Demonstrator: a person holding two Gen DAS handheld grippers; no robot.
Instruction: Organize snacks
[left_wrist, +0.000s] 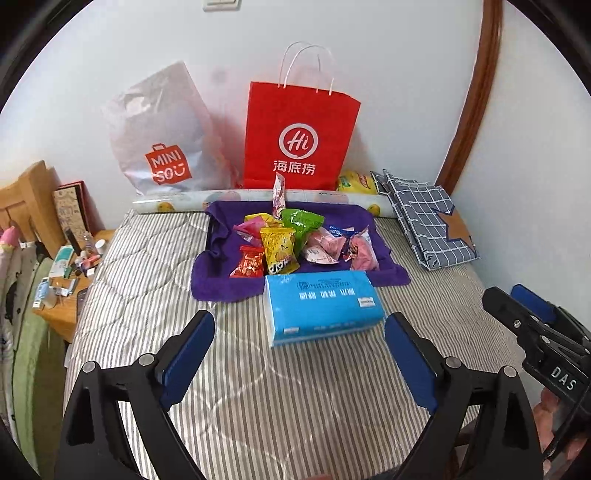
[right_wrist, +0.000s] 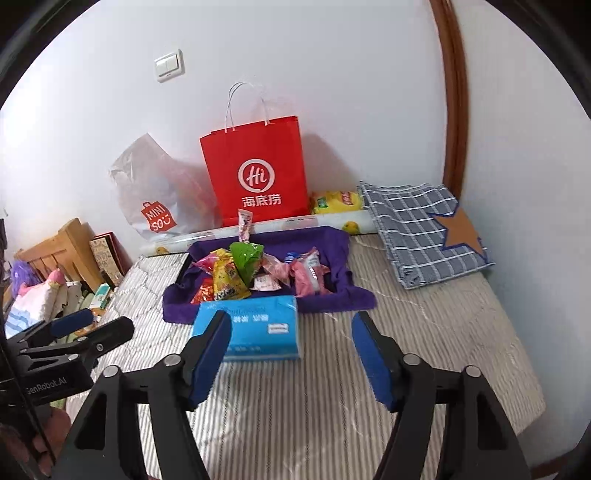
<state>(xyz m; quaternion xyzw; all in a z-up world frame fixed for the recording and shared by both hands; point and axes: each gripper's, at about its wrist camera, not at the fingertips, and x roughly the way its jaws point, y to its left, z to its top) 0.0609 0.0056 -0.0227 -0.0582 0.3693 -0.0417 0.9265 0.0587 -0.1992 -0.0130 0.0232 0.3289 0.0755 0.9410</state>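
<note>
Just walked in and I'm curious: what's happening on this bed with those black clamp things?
A person is holding a two-finger gripper in each hand, getting ready to sort snacks. Both the left gripper and the right gripper are open and empty, hovering over the striped bed. The snack packets lie heaped on a purple cloth, with a blue tissue pack in front of it. A red paper bag stands against the wall behind.
</note>
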